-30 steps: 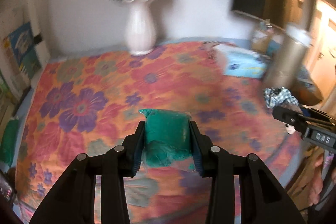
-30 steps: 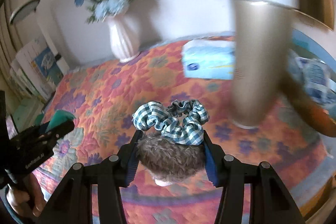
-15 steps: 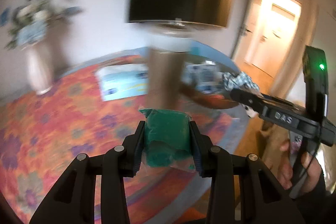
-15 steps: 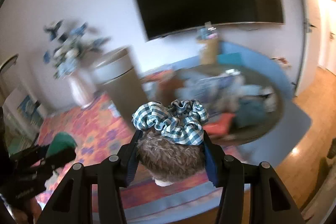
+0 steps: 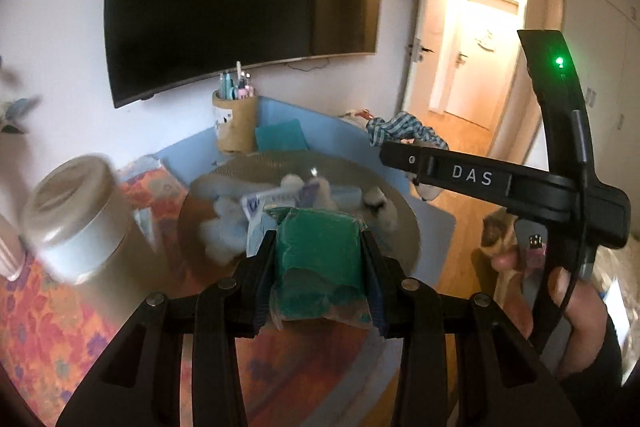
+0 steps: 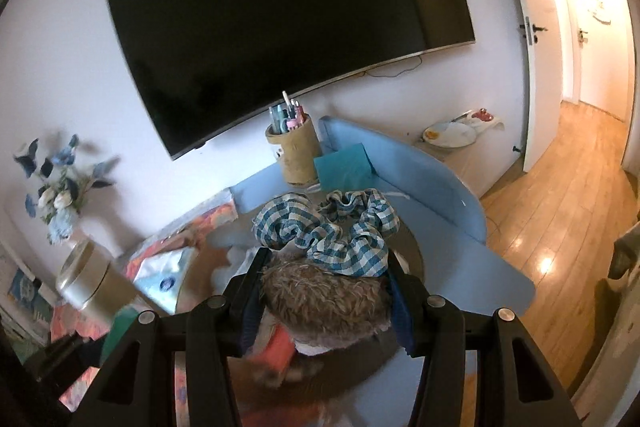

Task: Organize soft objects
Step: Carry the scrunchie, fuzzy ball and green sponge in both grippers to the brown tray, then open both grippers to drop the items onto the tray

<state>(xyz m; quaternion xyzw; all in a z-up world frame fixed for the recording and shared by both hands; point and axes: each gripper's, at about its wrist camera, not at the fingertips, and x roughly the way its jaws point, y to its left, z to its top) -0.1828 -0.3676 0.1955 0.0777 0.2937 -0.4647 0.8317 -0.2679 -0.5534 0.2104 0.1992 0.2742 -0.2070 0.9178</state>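
Both tongs are loaded as we look down over the round tray [image 5: 404, 211]. Our left gripper [image 5: 319, 269] is pinching a green soft pack in clear wrap [image 5: 318, 247], jaws narrowed onto its two sides, the pack standing upright between the pads with its long axis running away from us. Our right gripper [image 6: 325, 293] is clamped on a shaggy brown plush [image 6: 324, 301], jaws a little wider, and a blue-and-white checked scrunchie [image 6: 332, 231] sits on top of the plush, sticking out past the fingertips.

Now the relation that matters: the tray lies directly ahead of and below both grippers, on the blue mat [image 6: 452, 195] at the far right end of the flowered cloth [image 5: 48, 307]. Fluffy white items and a packet already lie in it, blurred. From the left wrist view the green pack hangs over the tray's near rim, with the right gripper [image 5: 400, 151] off to the right at the far rim. From the right wrist view the plush covers the tray's middle, so we judge the right hand the better placed to drop first.

A metallic canister [image 5: 76, 227] stands close on the left, beside the tray; worth clearing on the way down.
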